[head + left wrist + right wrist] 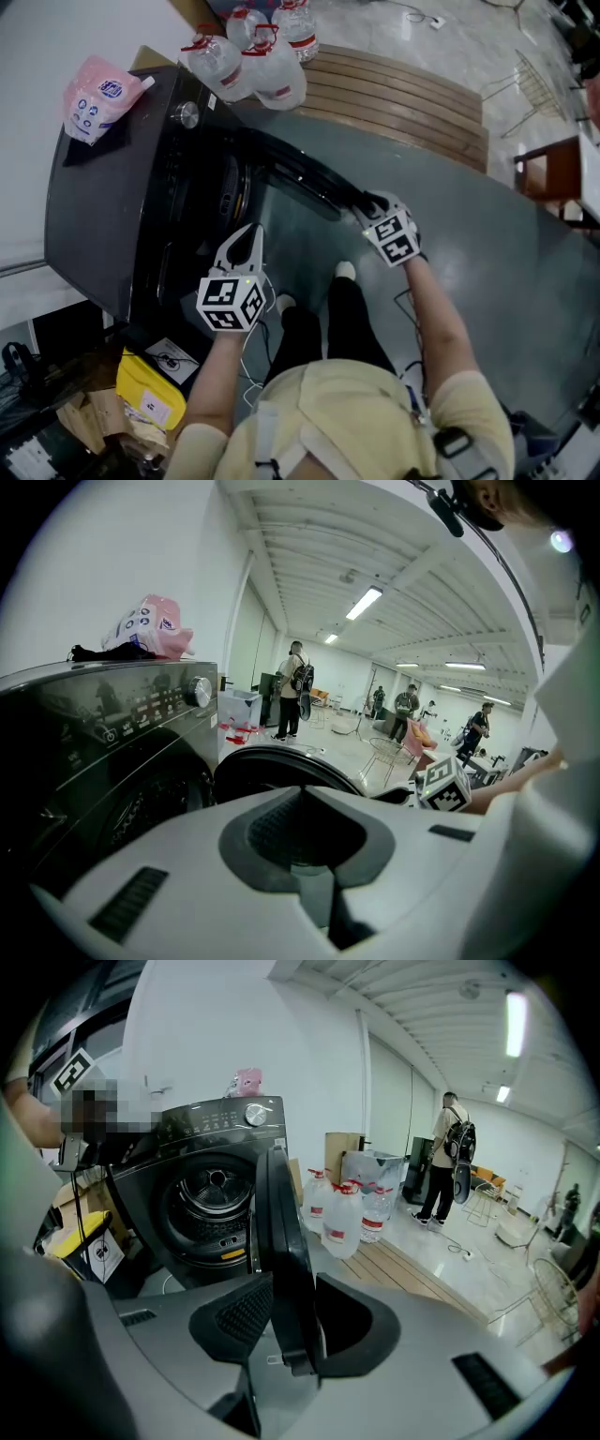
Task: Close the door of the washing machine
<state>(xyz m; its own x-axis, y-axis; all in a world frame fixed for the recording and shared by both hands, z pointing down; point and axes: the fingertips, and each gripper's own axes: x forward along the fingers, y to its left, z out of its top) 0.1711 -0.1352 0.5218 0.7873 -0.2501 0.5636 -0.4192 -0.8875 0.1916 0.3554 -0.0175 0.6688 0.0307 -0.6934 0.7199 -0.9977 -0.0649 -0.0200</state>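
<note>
door (279, 1232) stands open, its free rim pinched between the right gripper (292, 1330) jaws. likely rigid and hinge-heavy, so that rim suits pushing. left gripper (305, 841) jaws pressed together, empty.

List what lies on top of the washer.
A pink packet lies on a dark cloth near a corner of the washer top. The packet covers most of the cloth, so what the cloth is cannot be told.
</note>
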